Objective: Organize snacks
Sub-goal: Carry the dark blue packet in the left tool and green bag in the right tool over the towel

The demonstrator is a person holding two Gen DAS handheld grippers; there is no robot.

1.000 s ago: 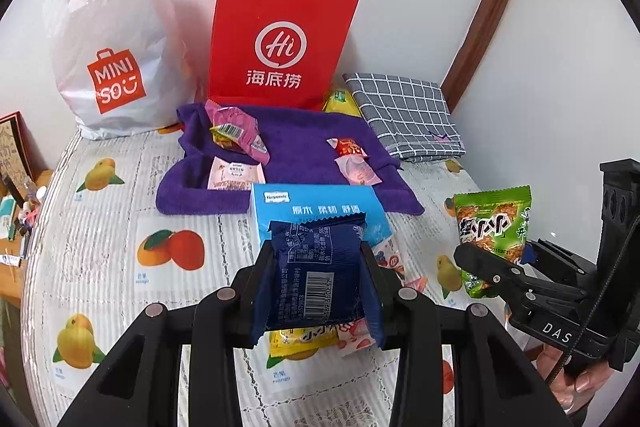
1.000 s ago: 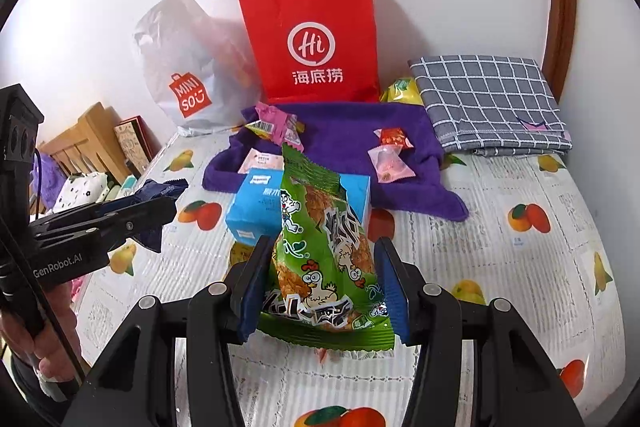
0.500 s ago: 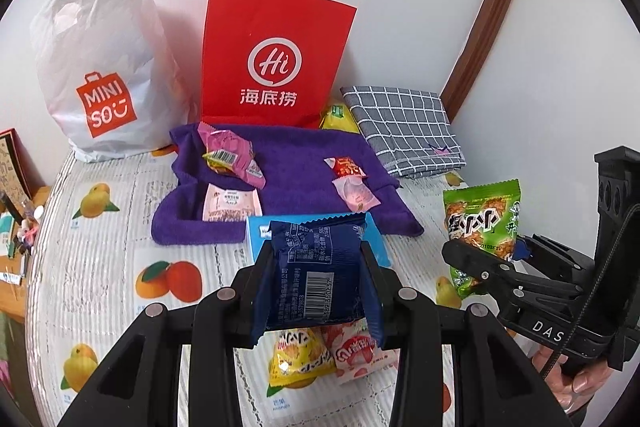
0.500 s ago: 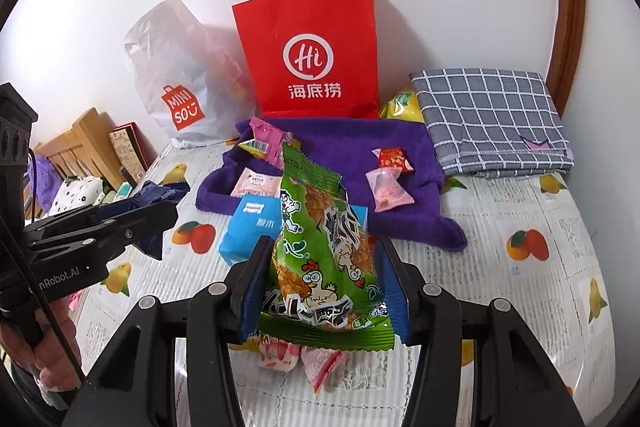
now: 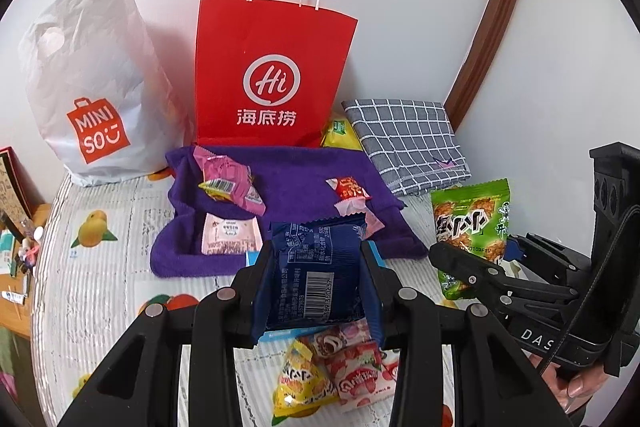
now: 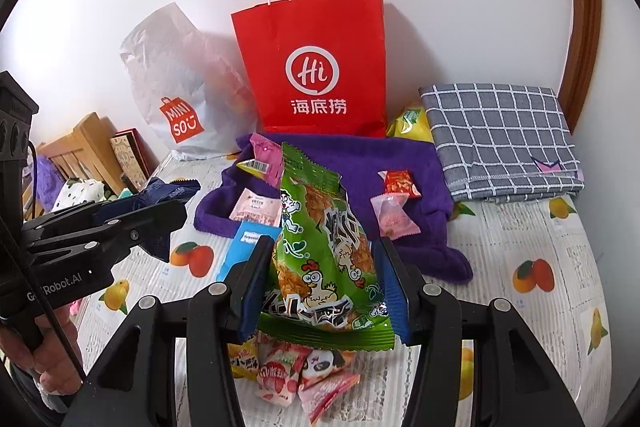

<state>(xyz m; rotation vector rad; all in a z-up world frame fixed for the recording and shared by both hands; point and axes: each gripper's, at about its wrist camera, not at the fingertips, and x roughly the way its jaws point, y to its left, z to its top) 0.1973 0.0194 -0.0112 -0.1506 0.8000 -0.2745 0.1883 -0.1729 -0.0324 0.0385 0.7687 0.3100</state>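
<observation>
My left gripper [image 5: 318, 283] is shut on a dark blue snack packet [image 5: 316, 275] and holds it above the table. My right gripper [image 6: 324, 283] is shut on a green snack bag [image 6: 324, 247], also lifted; it also shows in the left wrist view [image 5: 472, 223]. A red paper bag [image 5: 272, 75] stands open at the back against the wall. A purple towel [image 5: 296, 187] in front of it carries several small snack packets, pink [image 5: 228, 179] and red [image 5: 350, 187]. More loose snacks [image 5: 332, 375] lie below my grippers, beside a light blue box [image 6: 244, 247].
A white Miniso plastic bag [image 5: 88, 99] stands left of the red bag. A folded grey checked cloth [image 5: 408, 139] lies at the back right, a yellow packet [image 5: 340, 133] beside it. The fruit-print tablecloth [image 5: 100, 267] ends at the left edge, with wooden furniture [image 6: 88, 147] beyond.
Both grippers have risen and drawn back with their packets held. The loose snacks beneath them have come into view, and the blue box is now mostly hidden behind the packets.
</observation>
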